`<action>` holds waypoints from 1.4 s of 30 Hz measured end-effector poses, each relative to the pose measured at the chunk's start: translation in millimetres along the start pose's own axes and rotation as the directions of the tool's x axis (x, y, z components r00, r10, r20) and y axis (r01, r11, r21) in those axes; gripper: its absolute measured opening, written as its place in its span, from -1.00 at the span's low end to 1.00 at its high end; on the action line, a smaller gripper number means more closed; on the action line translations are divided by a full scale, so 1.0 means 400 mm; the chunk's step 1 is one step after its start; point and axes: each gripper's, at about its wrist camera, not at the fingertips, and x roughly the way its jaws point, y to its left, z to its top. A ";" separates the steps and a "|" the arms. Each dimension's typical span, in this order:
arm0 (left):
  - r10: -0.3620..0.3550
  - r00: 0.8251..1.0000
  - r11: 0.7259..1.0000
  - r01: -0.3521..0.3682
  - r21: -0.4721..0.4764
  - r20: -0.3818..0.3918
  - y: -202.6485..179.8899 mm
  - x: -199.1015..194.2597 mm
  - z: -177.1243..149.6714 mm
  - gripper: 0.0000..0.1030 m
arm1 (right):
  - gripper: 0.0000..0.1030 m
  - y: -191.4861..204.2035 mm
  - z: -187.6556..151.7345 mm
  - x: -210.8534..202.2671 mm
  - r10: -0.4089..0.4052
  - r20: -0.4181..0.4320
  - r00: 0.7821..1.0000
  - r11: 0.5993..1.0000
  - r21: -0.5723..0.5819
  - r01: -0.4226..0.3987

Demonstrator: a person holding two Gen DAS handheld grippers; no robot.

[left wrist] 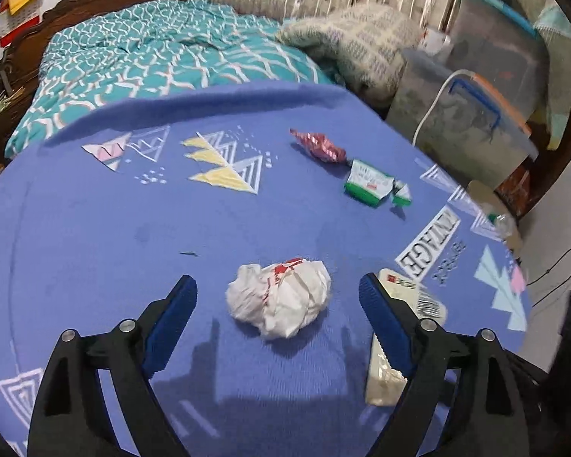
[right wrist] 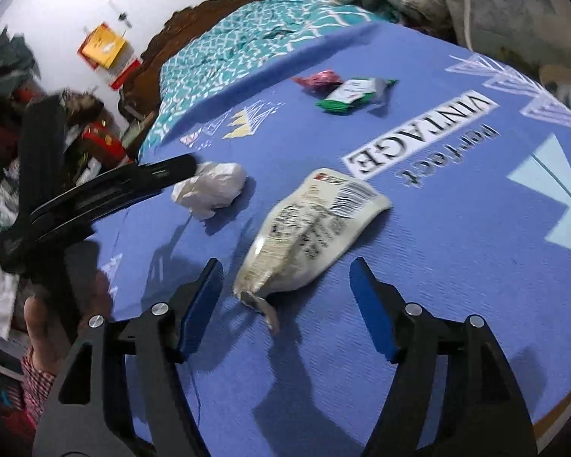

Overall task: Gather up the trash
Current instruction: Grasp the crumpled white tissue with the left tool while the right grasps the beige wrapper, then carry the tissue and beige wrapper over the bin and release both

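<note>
A bedroom is shown, with a blue printed cloth spread over a table that stands in front of a bed under a teal patterned quilt. The left gripper is held with its jaws spread wide and nothing gripped; a crumpled white paper ball with red print lies on the cloth between its fingertips, touched by neither pad. The right gripper is likewise spread wide and empty, and the near torn end of a flattened cream packet with a barcode is seen between its fingertips, apart from both pads. In the left wrist view this packet is half hidden behind the right-hand finger, while in the right wrist view its whole length and black print are shown. Only in the right wrist view is the left gripper seen from outside, its finger just beside the paper ball, with the person's hand low at the left. Farther off, a crinkled red foil wrapper and a green-and-white wrapper lie just beside each other. Clear storage bins at the far right are shown clearly only in the left wrist view.
</note>
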 end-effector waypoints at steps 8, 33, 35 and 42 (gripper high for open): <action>-0.070 0.997 0.996 0.068 -0.061 -0.036 0.030 0.003 -0.035 -0.24 | -0.60 0.024 -0.012 0.020 -0.042 0.024 0.999 0.993 -0.112 0.044; -0.335 0.930 0.906 0.362 0.220 -0.148 -0.570 0.076 0.164 -0.24 | -0.64 -0.608 0.127 -0.403 -0.338 0.373 0.864 0.918 0.334 0.215; -0.366 0.917 0.883 0.396 0.254 -0.158 -0.671 0.097 0.204 -0.24 | -0.64 -0.691 0.153 -0.422 -0.378 0.365 0.851 0.897 0.371 0.240; -0.426 0.875 0.827 0.480 0.294 -0.230 -0.956 0.240 0.287 -0.23 | -0.58 -0.859 0.215 -0.350 -0.412 0.300 0.860 0.868 0.416 0.271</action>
